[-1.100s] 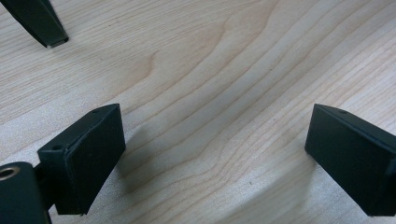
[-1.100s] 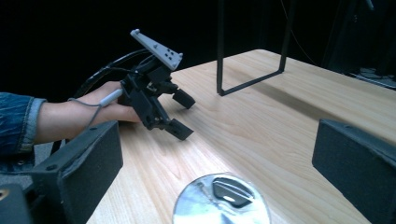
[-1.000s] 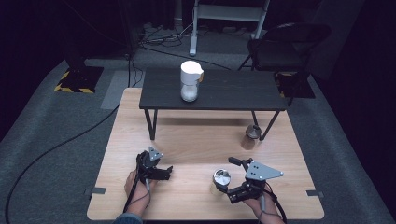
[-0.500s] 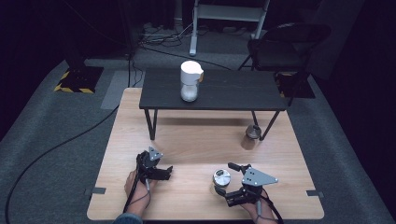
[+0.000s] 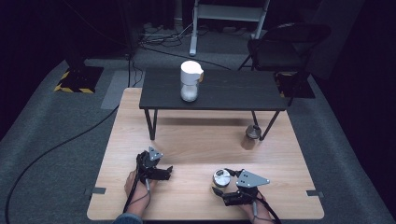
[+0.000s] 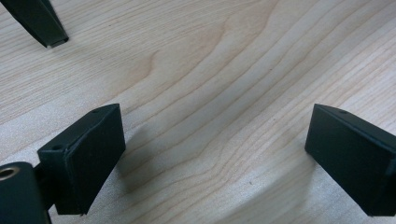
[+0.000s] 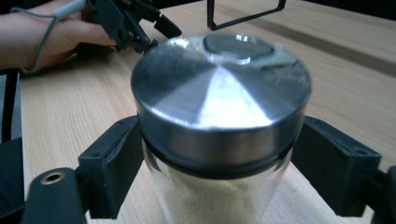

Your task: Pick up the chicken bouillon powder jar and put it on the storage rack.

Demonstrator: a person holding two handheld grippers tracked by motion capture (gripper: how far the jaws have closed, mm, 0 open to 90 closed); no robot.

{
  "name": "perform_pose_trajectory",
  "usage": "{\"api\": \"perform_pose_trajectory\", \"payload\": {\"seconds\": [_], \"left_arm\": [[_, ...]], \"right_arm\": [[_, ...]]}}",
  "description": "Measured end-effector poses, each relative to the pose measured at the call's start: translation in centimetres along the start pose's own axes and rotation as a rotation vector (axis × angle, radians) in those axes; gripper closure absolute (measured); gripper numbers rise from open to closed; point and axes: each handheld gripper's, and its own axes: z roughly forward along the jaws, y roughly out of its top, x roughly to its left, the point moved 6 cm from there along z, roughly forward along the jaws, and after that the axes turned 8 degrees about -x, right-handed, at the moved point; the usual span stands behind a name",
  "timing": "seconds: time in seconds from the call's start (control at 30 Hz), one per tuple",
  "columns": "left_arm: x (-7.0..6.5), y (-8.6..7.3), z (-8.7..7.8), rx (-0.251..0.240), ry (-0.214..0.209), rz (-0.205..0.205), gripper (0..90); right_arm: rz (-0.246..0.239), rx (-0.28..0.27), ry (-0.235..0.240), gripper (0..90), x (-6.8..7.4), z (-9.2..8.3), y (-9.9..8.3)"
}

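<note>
On the near left of the wooden board, the left gripper rests low with the person's left hand behind it; the forearm is cut off by the near edge of the high view. In the left gripper view its jaws stand wide apart over bare wood with nothing between them, and both are cut off at the bottom. A dark pointed tip crosses the top left corner of that view; what it belongs to cannot be told.

To the right, near the board's near edge, stands the jar, with the right gripper just behind it. From above, the gripper's grey plate hides most of the right hand, and whether the pads touch the jar is hard to make out. In the right gripper view the jar stands upright between the jaws, one on each side just below its metal lid. The jaws have just been closing and lie against the glass on both sides. The jar's bottom is cut off; pale grains show inside.

Farther off, a white-topped jar stands on the dark low table, and a small container too dim to identify sits by its right leg.
</note>
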Motion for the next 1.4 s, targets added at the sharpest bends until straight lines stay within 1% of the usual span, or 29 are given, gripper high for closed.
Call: {"api": "perform_pose_trajectory", "payload": {"seconds": [0.13, 0.2, 0.27, 0.43, 0.53, 0.7, 0.83, 0.9, 1.17, 1.4], "left_arm": [[0.0, 0.0, 0.0, 0.000, 0.000, 0.000, 4.8], [0.0, 0.0, 0.0, 0.000, 0.000, -0.001, 4.8], [0.0, 0.0, 0.0, 0.001, 0.001, -0.002, 4.6], [0.0, 0.0, 0.0, 0.002, 0.003, -0.003, 4.2], [0.0, 0.0, 0.0, 0.002, 0.003, -0.003, 4.2], [-0.1, 0.0, 0.0, 0.001, 0.007, -0.005, 4.1], [-0.2, 0.0, 0.1, 0.001, 0.013, -0.013, 3.4], [-0.2, 0.0, 0.1, -0.001, 0.014, -0.011, 3.3], [-0.2, 0.0, 0.1, 0.000, 0.017, -0.013, 3.1], [-0.2, 0.0, 0.1, 0.000, 0.018, -0.015, 2.9]], "right_arm": [[0.002, 0.020, 0.000, 24.2, -0.1, 0.3, -0.4], [0.006, 0.020, 0.020, 29.3, -0.3, 0.3, -0.4], [-0.021, 0.024, 0.018, 29.8, -0.1, 0.3, -0.2], [-0.008, 0.036, 0.035, 30.1, -0.5, 0.3, 0.1], [-0.013, 0.025, 0.040, 30.1, -0.6, 0.2, 0.5], [-0.020, 0.010, 0.040, 30.2, -0.8, 0.0, 1.9], [-0.011, -0.001, 0.028, 30.2, -1.2, -0.3, 3.0], [-0.004, -0.001, 0.021, 30.1, -1.5, -0.5, 3.5], [0.002, -0.007, -0.024, 30.1, -3.5, -1.6, 6.2], [0.012, -0.049, -0.068, 30.2, -5.1, -2.6, 9.4]]}}
